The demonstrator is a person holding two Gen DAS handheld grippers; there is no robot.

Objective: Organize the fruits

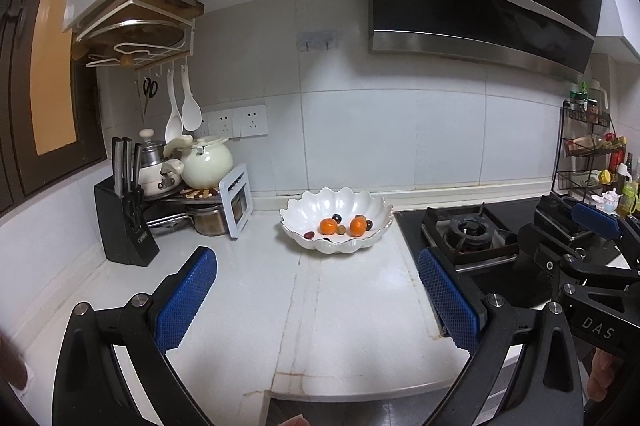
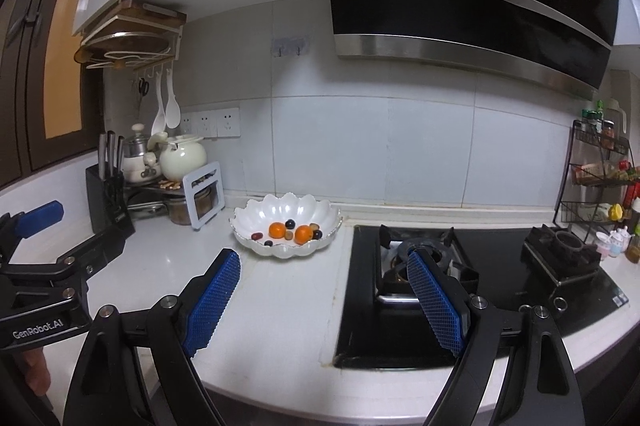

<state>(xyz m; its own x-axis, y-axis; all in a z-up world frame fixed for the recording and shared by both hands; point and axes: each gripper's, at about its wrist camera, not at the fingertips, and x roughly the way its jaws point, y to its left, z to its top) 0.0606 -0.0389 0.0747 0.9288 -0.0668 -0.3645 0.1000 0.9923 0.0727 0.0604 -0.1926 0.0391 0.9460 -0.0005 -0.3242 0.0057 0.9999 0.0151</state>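
Fruit bowl point(image 1: 336, 222) sits at the back of the white desk point(image 1: 352, 306), two oranges point(image 1: 328, 225) and dark grapes point(image 2: 290, 223) inside; left claw point(image 1: 316, 302) and right claw point(image 2: 324, 302) both gape wide, empty, well short of it.

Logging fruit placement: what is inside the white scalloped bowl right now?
The white scalloped bowl holds two oranges and several small dark and brownish fruits around them. Anything tucked behind the near rim cannot be seen.
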